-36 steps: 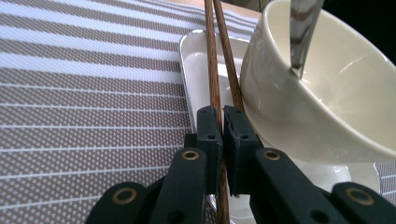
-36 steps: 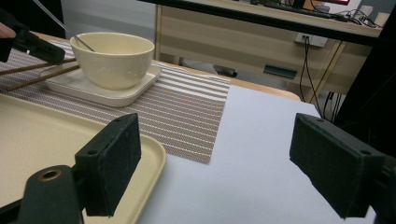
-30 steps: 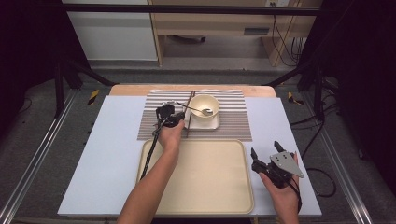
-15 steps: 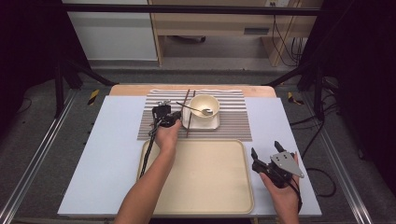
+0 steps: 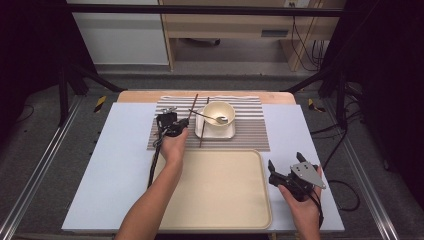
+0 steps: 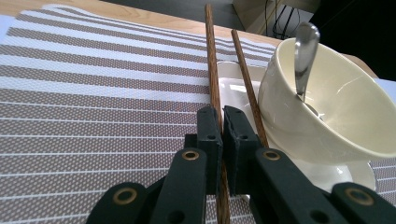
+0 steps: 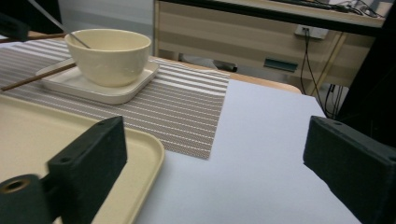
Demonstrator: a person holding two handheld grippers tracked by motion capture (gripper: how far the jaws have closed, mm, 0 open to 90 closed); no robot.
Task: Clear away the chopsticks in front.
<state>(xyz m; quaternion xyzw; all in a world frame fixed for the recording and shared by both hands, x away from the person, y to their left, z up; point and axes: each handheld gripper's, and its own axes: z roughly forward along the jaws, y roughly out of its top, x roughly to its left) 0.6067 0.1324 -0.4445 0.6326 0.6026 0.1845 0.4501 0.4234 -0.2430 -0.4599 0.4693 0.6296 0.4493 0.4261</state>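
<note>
My left gripper (image 5: pixel 180 123) (image 6: pixel 222 116) is shut on a brown chopstick (image 5: pixel 193 106) (image 6: pixel 215 70), held just above the striped placemat (image 5: pixel 250 135) to the left of the bowl. The second chopstick (image 5: pixel 204 127) (image 6: pixel 247 88) lies against the square plate (image 5: pixel 215 133) (image 6: pixel 233 79). On that plate stands a cream bowl (image 5: pixel 218 114) (image 6: pixel 327 112) (image 7: pixel 109 53) with a metal spoon (image 5: pixel 215 119) (image 6: pixel 303 51) in it. My right gripper (image 5: pixel 285 160) (image 7: pixel 219 154) hovers right of the tray; its jaws have just been opening and hold nothing.
A beige tray (image 5: pixel 215 195) (image 7: pixel 46 135) lies at the table's front middle on a pale blue mat (image 5: pixel 115 165) (image 7: pixel 261 154). The left gripper's cable (image 5: pixel 154 160) trails along the tray's left edge. A wooden cabinet (image 7: pixel 261 42) stands beyond the table.
My left gripper has risen slightly and shifted toward the far side with the chopstick in its jaws. The right gripper's jaws stand a little wider; that hand has stayed put.
</note>
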